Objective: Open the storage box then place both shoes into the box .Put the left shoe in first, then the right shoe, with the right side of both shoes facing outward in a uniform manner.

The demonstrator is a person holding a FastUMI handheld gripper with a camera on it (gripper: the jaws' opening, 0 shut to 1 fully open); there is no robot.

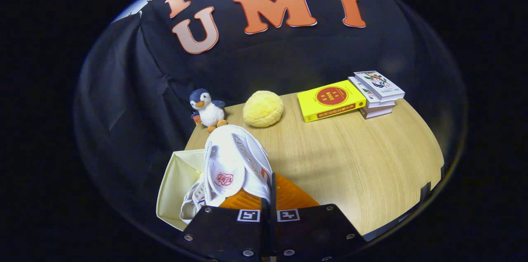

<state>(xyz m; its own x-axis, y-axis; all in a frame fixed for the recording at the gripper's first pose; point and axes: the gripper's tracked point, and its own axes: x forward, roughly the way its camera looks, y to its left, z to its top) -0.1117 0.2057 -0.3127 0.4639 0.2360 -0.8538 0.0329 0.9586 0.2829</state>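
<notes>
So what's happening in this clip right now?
A person's handheld tool is shut on a white shoe, holding it over an open cream storage box at the near corner of the wooden table. Another white shoe already lies inside the box. Beyond them sit a penguin plush, a yellow round plush and some books.

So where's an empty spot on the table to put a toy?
The bare wooden tabletop between the yellow book, the round yellow plush and the gripper holding a white shoe. It is crowded by the cream storage box and the penguin toy.
</notes>
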